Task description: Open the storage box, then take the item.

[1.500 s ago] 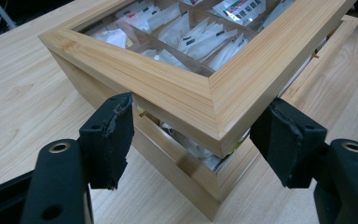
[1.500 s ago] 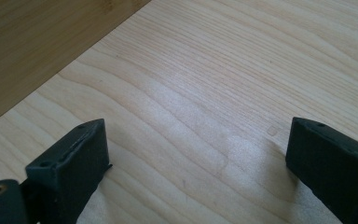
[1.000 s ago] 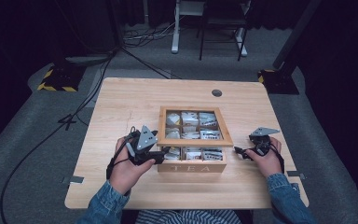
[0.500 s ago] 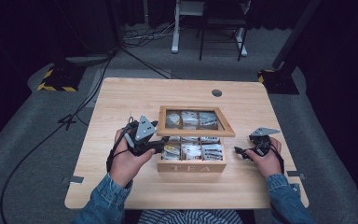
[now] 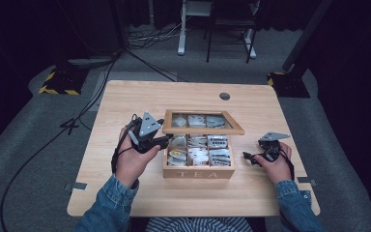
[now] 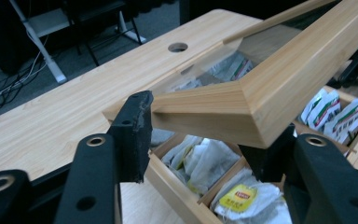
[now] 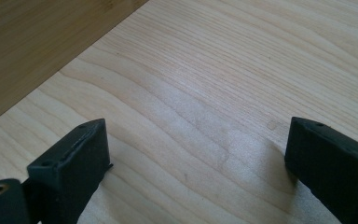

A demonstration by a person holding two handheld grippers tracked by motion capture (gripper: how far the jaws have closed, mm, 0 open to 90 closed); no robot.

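Note:
A wooden tea box (image 5: 198, 172) marked TEA stands mid-table, its compartments packed with tea bags (image 6: 200, 163). Its glass-paned lid (image 5: 203, 129) is lifted at the front and tilts back on its hinge. My left gripper (image 5: 166, 140) has hold of the lid's front left corner. Its jaws have just been closing, and in the left gripper view the wooden lid frame (image 6: 261, 88) sits clamped between the pads of my left gripper (image 6: 200, 140). To the right of the box, my right gripper (image 5: 252, 150) rests on the table. In the right gripper view, my right gripper (image 7: 196, 154) is open over bare wood.
The light wooden table (image 5: 125, 106) has a round cable hole (image 5: 224, 96) near its far edge. Cables (image 5: 77, 125) trail off its left side onto the grey floor. Desk and chair legs (image 5: 212, 38) stand beyond the table.
My left gripper has closed on the lid's corner and lifted it, so the lid now stands raised off the box. The right gripper has stayed put.

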